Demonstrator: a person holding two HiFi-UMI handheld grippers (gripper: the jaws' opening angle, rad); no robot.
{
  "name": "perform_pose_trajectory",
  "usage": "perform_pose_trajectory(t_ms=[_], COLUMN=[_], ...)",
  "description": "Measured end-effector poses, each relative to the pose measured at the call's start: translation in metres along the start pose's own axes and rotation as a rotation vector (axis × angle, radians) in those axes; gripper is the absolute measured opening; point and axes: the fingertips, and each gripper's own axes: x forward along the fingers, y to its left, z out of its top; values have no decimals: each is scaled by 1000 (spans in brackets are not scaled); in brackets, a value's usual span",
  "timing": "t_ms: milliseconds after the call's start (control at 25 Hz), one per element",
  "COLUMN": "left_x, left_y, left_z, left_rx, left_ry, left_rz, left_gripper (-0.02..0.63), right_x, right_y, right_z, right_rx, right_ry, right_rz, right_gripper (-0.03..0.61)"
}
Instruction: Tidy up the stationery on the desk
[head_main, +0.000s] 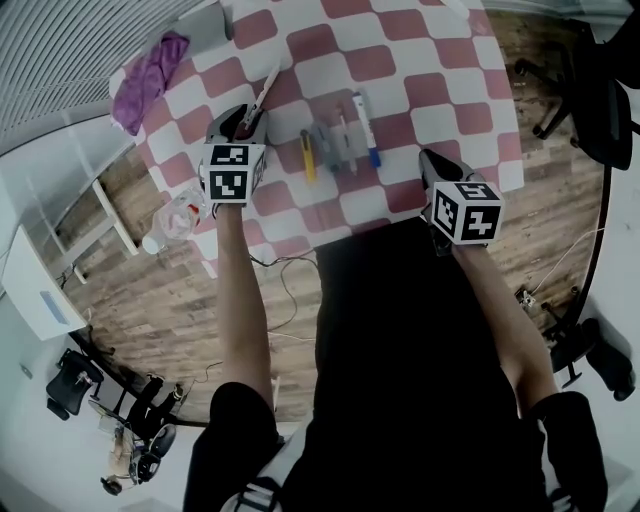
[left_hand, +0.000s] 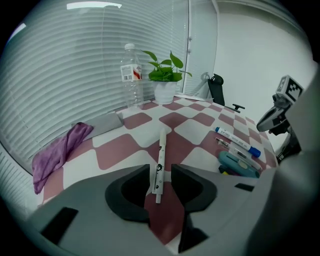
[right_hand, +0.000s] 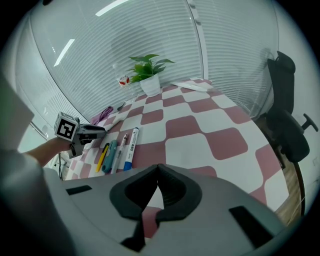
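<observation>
A white pen (left_hand: 159, 165) lies flat on the red-and-white checked table (left_hand: 125, 145). My left gripper (left_hand: 160, 171) is open around its near end, one jaw on each side, pads off it. In the head view this gripper (head_main: 240, 125) is at the table's left, with the pen (head_main: 265, 92) pointing away from it. To the right lies a row of stationery: a yellow pen (head_main: 308, 157), a teal utility knife (head_main: 322, 145), a slim pen (head_main: 345, 140) and a white marker with a blue cap (head_main: 366, 128). My right gripper (right_hand: 157, 170) is shut and empty above the table's near right edge (head_main: 432, 165).
A purple cloth (head_main: 150, 75) and a grey pad (left_hand: 102, 122) lie at the table's far left. A water bottle (left_hand: 131, 75) and a potted plant (left_hand: 165, 82) stand at the far end. Office chairs (right_hand: 290, 125) stand to the right. A plastic bottle (head_main: 175, 220) lies on the floor.
</observation>
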Motion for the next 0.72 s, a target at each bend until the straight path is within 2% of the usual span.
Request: perform_pose_trajectory(t_ms=[240, 480, 720], left_x=[2, 2, 0], left_y=[2, -2, -3], left_z=[-3, -4, -6], left_rx=[-48, -61, -169], left_ry=[-1, -4, -28], left_rz=[-16, -7, 58], left_gripper=[129, 91, 80], right_x=[2, -1, -1], right_y=[-5, -2, 6], right_z=[-8, -9, -10], right_rx=[68, 65, 55], right_ry=[17, 6, 3], right_rz=[14, 17, 31], right_gripper=[21, 21, 21])
